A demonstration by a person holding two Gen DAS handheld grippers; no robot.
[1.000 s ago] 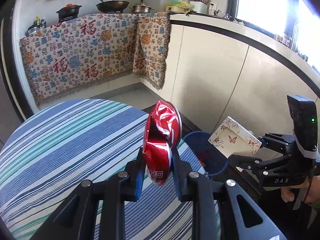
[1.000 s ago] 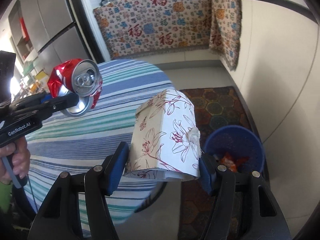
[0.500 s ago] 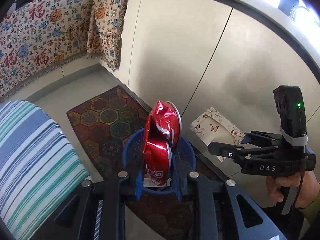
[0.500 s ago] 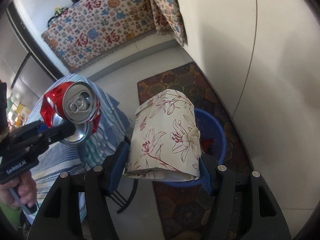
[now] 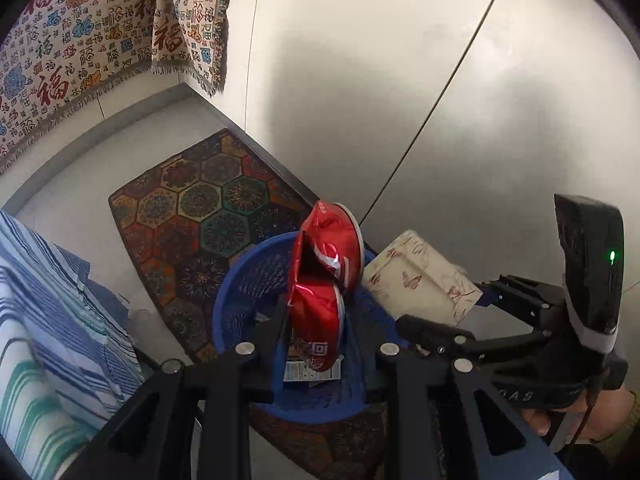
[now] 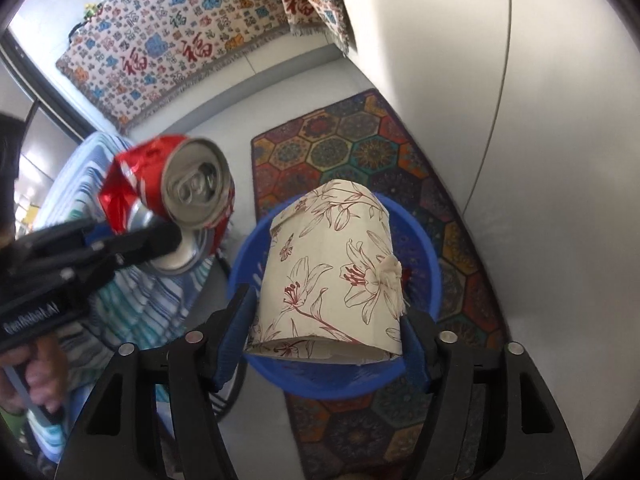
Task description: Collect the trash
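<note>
A crushed red can (image 5: 324, 280) is clamped in my left gripper (image 5: 316, 316), hanging right over the blue trash bin (image 5: 232, 300) on the floor. My right gripper (image 6: 326, 320) has a cream floral paper box (image 6: 332, 264) between its pads above the same bin (image 6: 424, 248); its jaws are opening, but the pads still touch the box. The right wrist view shows the can (image 6: 188, 188) and left gripper (image 6: 160, 240) to the left of the bin. The left wrist view shows the box (image 5: 416, 280) and right gripper (image 5: 452, 304) at the bin's right rim. Some trash (image 5: 304, 372) lies inside.
The bin stands on a hexagon-patterned rug (image 6: 360, 148) beside pale cabinet doors (image 5: 400, 80). A table with a striped blue cloth (image 5: 48, 320) is close on the left. A patterned cloth (image 6: 180, 40) hangs over the far counter. A hand (image 5: 580, 420) grips the right tool.
Both grippers swung off the striped table, tilted downward and came over the blue bin. The can and the box are still between the pads.
</note>
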